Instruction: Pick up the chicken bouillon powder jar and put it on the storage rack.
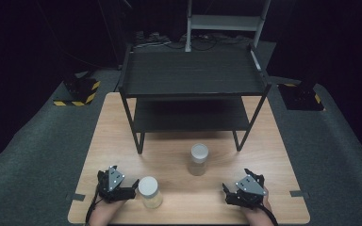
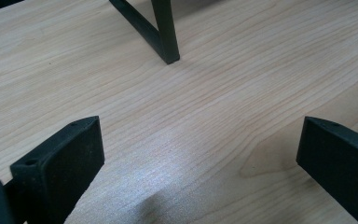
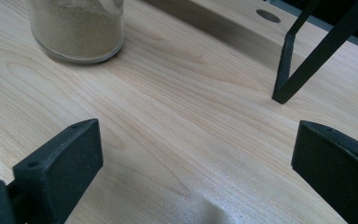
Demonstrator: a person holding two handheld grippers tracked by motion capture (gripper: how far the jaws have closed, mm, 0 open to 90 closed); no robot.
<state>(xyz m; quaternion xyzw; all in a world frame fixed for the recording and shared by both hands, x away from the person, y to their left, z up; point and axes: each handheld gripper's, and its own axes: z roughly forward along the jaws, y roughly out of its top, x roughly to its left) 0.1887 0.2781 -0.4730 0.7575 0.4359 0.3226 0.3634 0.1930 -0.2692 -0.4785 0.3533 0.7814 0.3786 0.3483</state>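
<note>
Two clear jars with white lids and sandy contents stand on the wooden table (image 1: 273,155). One jar (image 1: 198,159) is near the middle, in front of the black shelf rack (image 1: 193,75). The other jar (image 1: 150,192) stands near the front edge, just right of my left gripper (image 1: 122,186). My left gripper (image 2: 200,154) is open over bare wood, with nothing between its jaws. At the front right, my right gripper (image 1: 238,188) is open too. In the right gripper view (image 3: 198,154) the middle jar's base (image 3: 77,28) sits ahead and to the left.
The two-tier black rack stands across the back half of the table on thin legs (image 2: 165,32) (image 3: 284,70). Grey carpet (image 1: 37,150) surrounds the table. Yellow-and-black striped bases (image 1: 78,92) sit on the floor at both sides.
</note>
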